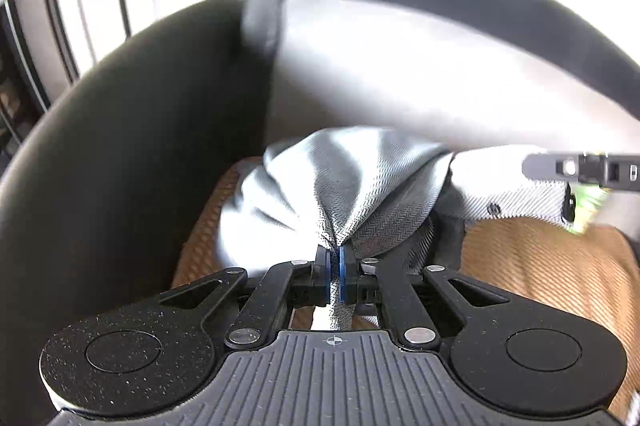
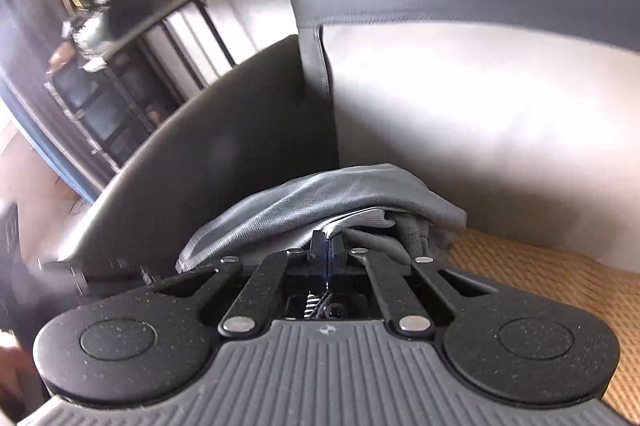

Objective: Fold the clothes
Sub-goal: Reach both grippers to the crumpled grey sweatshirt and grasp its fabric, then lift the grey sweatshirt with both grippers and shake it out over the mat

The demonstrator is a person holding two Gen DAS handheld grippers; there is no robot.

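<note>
Far left in the left wrist view: a dark metal rack (image 1: 60,26), blurred. Next to it a black padded armrest (image 1: 132,130) curving down beside a woven tan seat cushion (image 1: 540,266). At centre, the left hand-held gripper (image 1: 335,266), its jaws pressed together with only a thin pinch of cloth between the blue pads (image 1: 343,276), clamped on the grey garment (image 1: 352,186). Herringbone-weave fabric fanning upward from the pinch in tight gathers, bunched above the cushion against the pale backrest (image 1: 420,74). Further right, a flap of the garment carrying a dark button (image 1: 494,209). At the right edge, part of another hand-held gripper (image 1: 580,170), reaching in over the fabric. In the right wrist view, from the left: a shelf unit (image 2: 116,98) with blurred clutter on top, then the same armrest (image 2: 208,154). At centre, the right hand-held gripper (image 2: 328,250), jaws closed on a folded edge of the garment (image 2: 320,198), which lies heaped between armrest and backrest (image 2: 480,114). Bare cushion (image 2: 560,286) to the right.
</note>
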